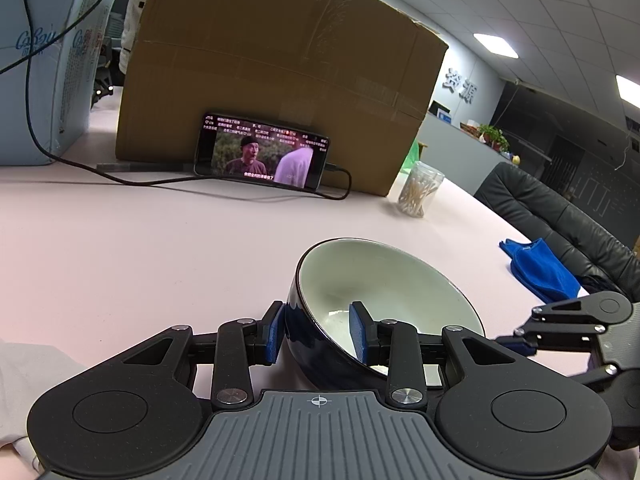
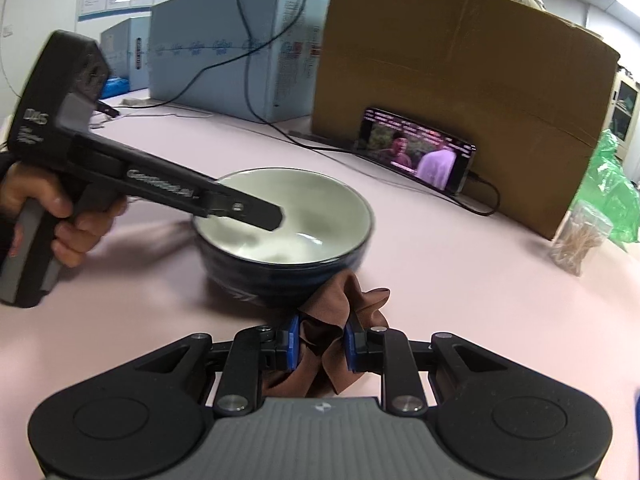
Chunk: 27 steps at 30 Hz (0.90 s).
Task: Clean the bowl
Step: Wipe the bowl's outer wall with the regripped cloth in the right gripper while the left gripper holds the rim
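A bowl [image 1: 384,280], dark blue outside and white inside, sits tilted on the pink table. My left gripper [image 1: 318,332] is shut on its rim, one finger outside the wall and one inside. In the right wrist view the bowl [image 2: 320,208] is just ahead, with the left gripper [image 2: 264,216] reaching into it from the left. My right gripper [image 2: 320,344] is shut on a crumpled brown cloth [image 2: 336,312], which touches the bowl's near outer wall.
A large cardboard box [image 1: 280,72] stands behind, with a phone [image 1: 260,152] playing video leaning on it and a cable. A jar of cotton swabs [image 1: 418,188], a blue cloth [image 1: 540,268], a black chair [image 1: 560,216], light blue boxes [image 2: 224,44] and a green bag [image 2: 608,192] surround.
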{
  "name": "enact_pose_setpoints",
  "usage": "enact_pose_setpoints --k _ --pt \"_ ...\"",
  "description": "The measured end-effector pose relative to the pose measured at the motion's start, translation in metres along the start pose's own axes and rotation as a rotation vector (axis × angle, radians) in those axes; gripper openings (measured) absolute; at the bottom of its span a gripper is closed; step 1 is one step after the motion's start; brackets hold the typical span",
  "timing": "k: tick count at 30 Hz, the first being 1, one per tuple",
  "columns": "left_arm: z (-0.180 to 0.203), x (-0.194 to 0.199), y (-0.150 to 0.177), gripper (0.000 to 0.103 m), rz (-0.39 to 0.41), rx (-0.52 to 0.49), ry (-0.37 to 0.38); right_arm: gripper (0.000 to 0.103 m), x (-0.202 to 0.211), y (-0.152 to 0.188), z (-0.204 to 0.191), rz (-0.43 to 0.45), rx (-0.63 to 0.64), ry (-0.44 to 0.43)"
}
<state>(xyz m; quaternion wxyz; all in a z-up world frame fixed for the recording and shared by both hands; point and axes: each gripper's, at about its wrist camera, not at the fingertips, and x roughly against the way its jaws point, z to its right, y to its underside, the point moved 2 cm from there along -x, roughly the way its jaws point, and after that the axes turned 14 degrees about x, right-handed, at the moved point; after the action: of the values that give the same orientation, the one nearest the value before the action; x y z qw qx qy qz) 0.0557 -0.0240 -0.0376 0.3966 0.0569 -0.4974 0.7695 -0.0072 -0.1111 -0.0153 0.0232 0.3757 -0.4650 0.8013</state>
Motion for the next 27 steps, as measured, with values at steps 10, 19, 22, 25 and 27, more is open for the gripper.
enact_pose_setpoints --k 10,19,22,25,27 --pt "0.002 0.0 0.001 0.032 0.002 -0.002 -0.002 0.024 0.022 -0.008 0.004 0.076 -0.039 0.013" --pt "0.002 0.0 0.001 0.032 0.001 -0.001 -0.001 0.024 0.011 -0.005 -0.003 0.047 -0.038 -0.019" --pt "0.003 -0.001 0.001 0.032 0.001 -0.001 -0.002 0.024 0.007 -0.004 -0.006 0.04 -0.037 -0.031" --pt "0.003 -0.001 0.001 0.032 0.001 -0.001 -0.003 0.025 0.005 -0.003 -0.01 0.036 -0.039 -0.042" --pt "0.002 -0.001 0.001 0.032 0.001 -0.001 -0.003 0.025 0.005 -0.003 -0.012 0.039 -0.046 -0.055"
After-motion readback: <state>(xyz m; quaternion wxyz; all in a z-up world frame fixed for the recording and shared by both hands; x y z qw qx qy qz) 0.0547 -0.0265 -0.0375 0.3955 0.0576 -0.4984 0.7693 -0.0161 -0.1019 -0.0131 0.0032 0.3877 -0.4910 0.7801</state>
